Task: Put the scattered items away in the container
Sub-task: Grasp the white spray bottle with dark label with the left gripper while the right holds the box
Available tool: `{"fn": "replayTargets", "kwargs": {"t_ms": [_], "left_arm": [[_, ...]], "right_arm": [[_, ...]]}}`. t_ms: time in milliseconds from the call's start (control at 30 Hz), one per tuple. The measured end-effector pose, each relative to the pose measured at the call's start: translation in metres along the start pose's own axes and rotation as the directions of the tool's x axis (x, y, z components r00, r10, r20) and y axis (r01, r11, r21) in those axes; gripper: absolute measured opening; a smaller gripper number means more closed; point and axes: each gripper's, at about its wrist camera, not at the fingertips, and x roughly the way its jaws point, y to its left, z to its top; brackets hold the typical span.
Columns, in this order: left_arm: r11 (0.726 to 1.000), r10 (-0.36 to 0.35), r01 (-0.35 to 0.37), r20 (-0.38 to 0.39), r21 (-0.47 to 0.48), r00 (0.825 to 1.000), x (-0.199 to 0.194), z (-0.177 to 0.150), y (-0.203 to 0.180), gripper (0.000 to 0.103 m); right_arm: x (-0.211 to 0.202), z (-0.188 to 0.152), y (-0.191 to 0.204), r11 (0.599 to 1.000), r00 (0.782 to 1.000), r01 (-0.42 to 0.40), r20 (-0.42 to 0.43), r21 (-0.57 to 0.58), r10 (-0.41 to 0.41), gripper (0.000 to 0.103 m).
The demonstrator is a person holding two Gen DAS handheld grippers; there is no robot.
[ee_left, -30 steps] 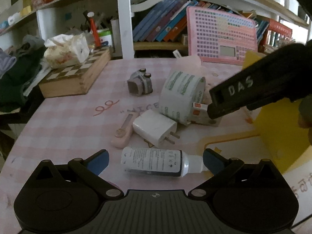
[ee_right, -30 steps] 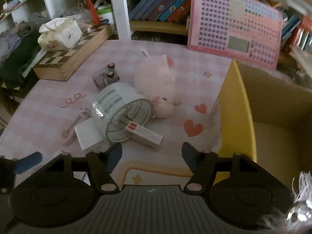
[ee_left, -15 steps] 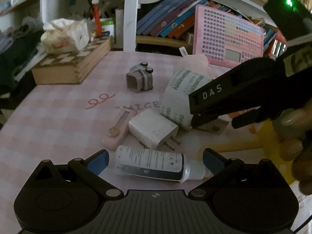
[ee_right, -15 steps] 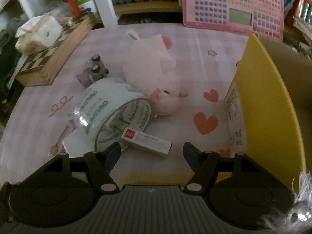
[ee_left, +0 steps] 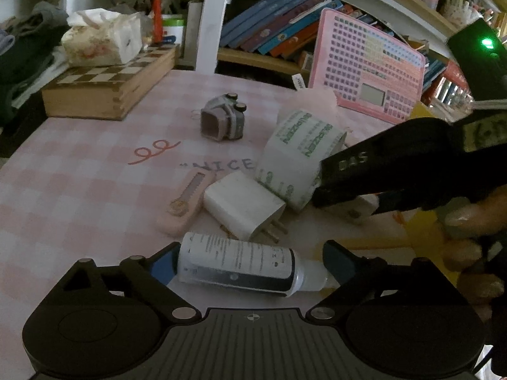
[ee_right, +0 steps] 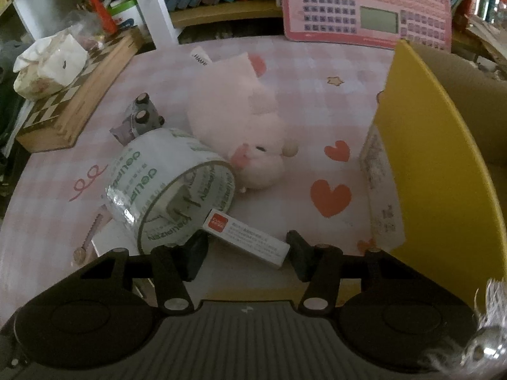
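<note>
L: left gripper (ee_left: pixel 250 261) jaws closing around spray bottle (ee_left: pixel 237 262) lying on table (ee_left: pixel 79 171), left pad touching | R: right gripper (ee_right: pixel 245 251) jaws closing around small box (ee_right: pixel 247 242), not yet clamped | yellow container (ee_right: pixel 443 164) sitting right of box

You have one tape roll (ee_right: pixel 168 186), one charger (ee_left: pixel 242 204), one bottle (ee_left: pixel 237 261), one small box (ee_right: pixel 248 242), one plush pig (ee_right: pixel 240 126), one toy car (ee_left: pixel 223 120), one pink cutter (ee_left: pixel 185 201).
</note>
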Motion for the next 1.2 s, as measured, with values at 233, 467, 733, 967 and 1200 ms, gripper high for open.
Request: {"fn": "replayTargets", "kwargs": {"t_ms": [233, 467, 733, 967, 1200], "left_arm": [[1.0, 0.005, -0.005, 0.023, 0.006, 1.0, -0.021, 0.0, 0.009, 0.023], [1.0, -0.012, 0.012, 0.0, 0.012, 1.0, -0.043, -0.004, 0.022, 0.06], [0.992, 0.084, -0.092, -0.085, -0.09, 0.993, -0.063, -0.026, 0.023, 0.085], [0.995, 0.062, -0.074, -0.162, -0.066, 0.985, -0.055, -0.033, 0.01, 0.046], [0.996, 0.047, -0.058, -0.148, -0.075, 0.988, -0.055, -0.036, 0.019, 0.032]], "right_arm": [[-0.025, -0.014, 0.003, 1.0, 0.999, -0.014, 0.04, -0.028, 0.015, 0.052], [-0.052, -0.035, 0.008, 0.997, 0.997, -0.031, 0.07, -0.071, 0.036, 0.052], [-0.083, -0.073, 0.015, 0.975, 0.995, -0.055, 0.066, -0.214, 0.07, 0.052], [-0.099, -0.096, 0.024, 0.951, 0.994, -0.055, 0.075, -0.303, 0.081, 0.052], [-0.109, -0.104, 0.019, 0.953, 0.993, -0.073, 0.065, -0.293, 0.096, 0.052]]}}
